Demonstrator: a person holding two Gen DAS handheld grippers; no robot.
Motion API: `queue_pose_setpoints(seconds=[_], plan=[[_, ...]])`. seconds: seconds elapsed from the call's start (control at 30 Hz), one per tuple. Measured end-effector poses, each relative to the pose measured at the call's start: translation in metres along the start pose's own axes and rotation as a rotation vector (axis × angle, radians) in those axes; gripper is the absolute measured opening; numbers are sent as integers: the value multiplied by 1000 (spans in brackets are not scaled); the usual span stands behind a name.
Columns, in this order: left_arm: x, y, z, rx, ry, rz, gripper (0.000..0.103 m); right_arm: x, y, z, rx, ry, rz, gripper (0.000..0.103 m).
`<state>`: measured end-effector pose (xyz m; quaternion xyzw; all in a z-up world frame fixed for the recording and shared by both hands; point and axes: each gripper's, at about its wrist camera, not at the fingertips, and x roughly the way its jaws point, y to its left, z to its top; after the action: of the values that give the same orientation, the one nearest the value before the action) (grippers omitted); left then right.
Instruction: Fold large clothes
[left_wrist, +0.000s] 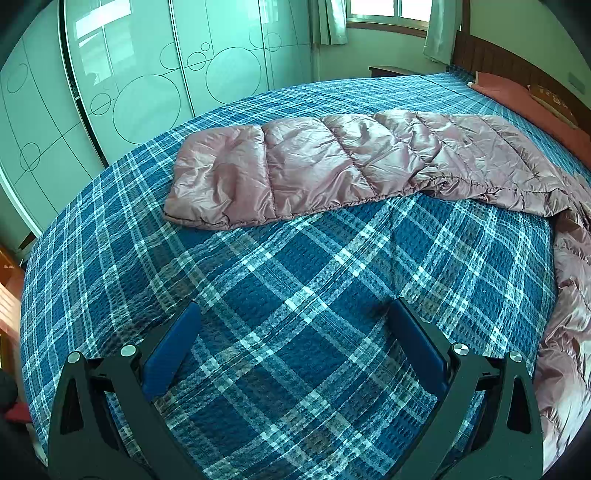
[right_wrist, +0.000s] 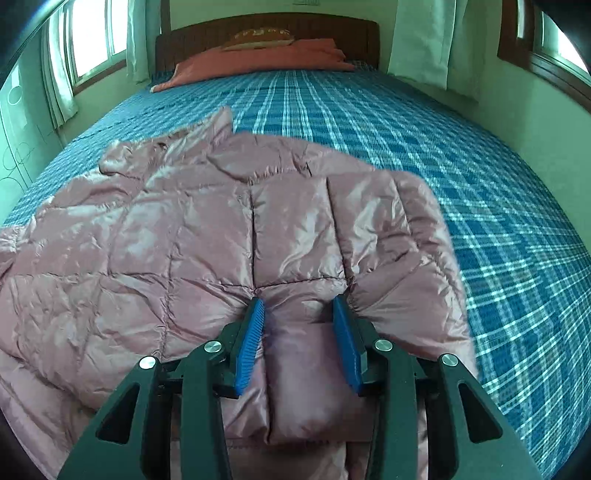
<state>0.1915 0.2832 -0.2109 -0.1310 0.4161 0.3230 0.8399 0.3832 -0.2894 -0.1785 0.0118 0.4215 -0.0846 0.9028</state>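
1. Jacket: pink, shiny, quilted and puffy. I see it spread flat on the bed, collar toward the headboard, body creased.
2. Sleeve: in my left wrist view it lies stretched straight across the bedspread, cuff end toward the wardrobe, joined to the jacket body at the right edge of the view.
3. Right gripper: my blue fingers stand part open with a fold of the jacket's padding bunched between them. The cloth touches both pads, pinched at the tips along a seam. The right edge of the jacket near it looks blurred.
4. Left gripper: my fingers are spread wide apart with nothing between them, hovering over bare bedspread, well apart from the sleeve.
5. Bedspread: blue with white plaid lines, covering the whole bed.
6. Pillow: reddish, at the head of the bed, with a small patterned cushion on top.
7. Headboard: dark wood, behind the pillow.
8. Wardrobe: pale glossy sliding doors with circle outlines, beside the bed.
9. Window: with pale curtains, past the far corner of the bed.
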Motion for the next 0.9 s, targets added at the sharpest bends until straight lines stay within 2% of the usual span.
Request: queue_pose_setpoints(seconds=[0.07, 0.17, 0.3, 0.6, 0.8, 0.9], plan=[[0, 0, 0, 1, 0, 1, 101, -4, 6, 3, -17, 2, -27, 41], [0, 0, 0, -1, -1, -2, 101, -24, 3, 0, 26, 5, 23, 40], [0, 0, 0, 0, -2, 1, 101, -60, 5, -24, 50, -8, 87, 40], [-1, 0, -1, 0, -3, 0, 101, -100, 0, -80, 76, 34, 134, 40], [0, 0, -1, -2, -4, -1, 101, -100, -6, -95, 73, 48, 105, 41], [-1, 0, -1, -1, -4, 0, 101, -99, -9, -87, 99, 64, 133, 41]])
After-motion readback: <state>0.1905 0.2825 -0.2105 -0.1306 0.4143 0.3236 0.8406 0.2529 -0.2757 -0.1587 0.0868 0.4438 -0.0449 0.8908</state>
